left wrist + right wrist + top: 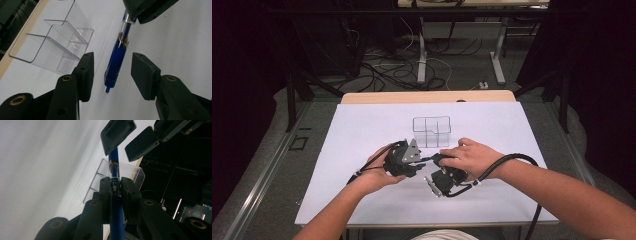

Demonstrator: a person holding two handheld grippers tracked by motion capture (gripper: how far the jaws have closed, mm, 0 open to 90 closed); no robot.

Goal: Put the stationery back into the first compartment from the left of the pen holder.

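white counter (362,150) is carrying a clear compartment organizer (432,131), standing empty near the far side. right tongs (115,187) are clamping a blue pen (117,57) mid-barrel, above the sheet. left tongs (112,73) are gaping either side of its tip end, apparently not touching. risk: uneven closing is likely levering the pen loose, dropping it.

white table (362,150), clear organizer (432,131) on it
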